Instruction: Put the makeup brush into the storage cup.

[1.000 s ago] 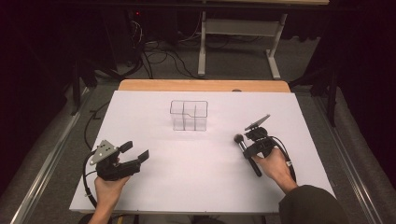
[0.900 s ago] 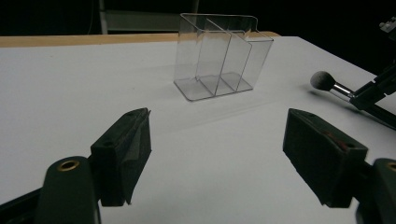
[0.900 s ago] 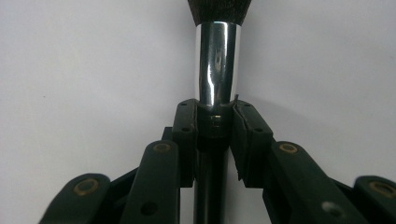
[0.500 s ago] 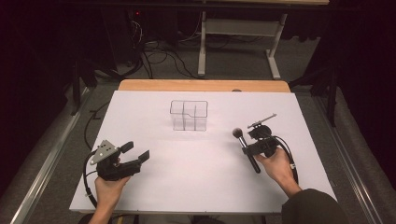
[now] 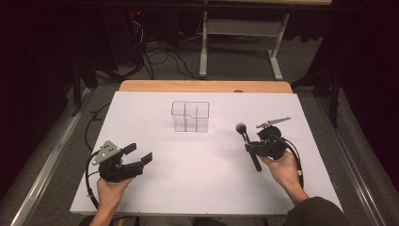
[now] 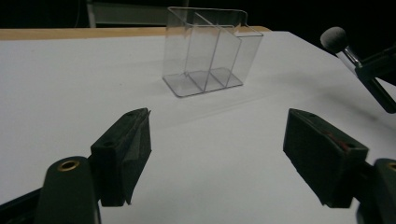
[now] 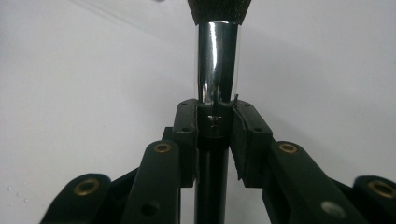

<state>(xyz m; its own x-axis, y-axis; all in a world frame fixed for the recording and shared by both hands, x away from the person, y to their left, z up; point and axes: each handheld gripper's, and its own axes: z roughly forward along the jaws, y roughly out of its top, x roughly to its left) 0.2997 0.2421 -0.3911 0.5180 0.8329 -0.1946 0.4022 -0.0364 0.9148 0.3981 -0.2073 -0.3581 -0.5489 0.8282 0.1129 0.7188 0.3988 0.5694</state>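
Currently the right claw is clamped on a makeup brush, its two black jaws pressed against the black handle just below the shiny metal collar, as the right gripper view shows. In the high view the brush runs through the jaws at a slant: its dark, rounded bristle head sticks out beyond the claw toward the far side of the bench, and the tail of the handle points back out the near side, beside the person's right hand. The brush is carried clear of the white surface, with the claw's grey plate tilted up above it.

Ahead of the right claw and off toward the left claw's side stands a clear plastic organizer, upright on the bench and split by thin walls into compartments. It is near the brush head but apart from it, touching neither claw.

The left claw sits over the near left part of the bench in the person's left hand, its jaws spread wide apart with nothing between them. In the left gripper view the organizer lies straight ahead of the open jaws, well beyond their tips, and the brush head shows farther off at the upper right, held by the other claw.
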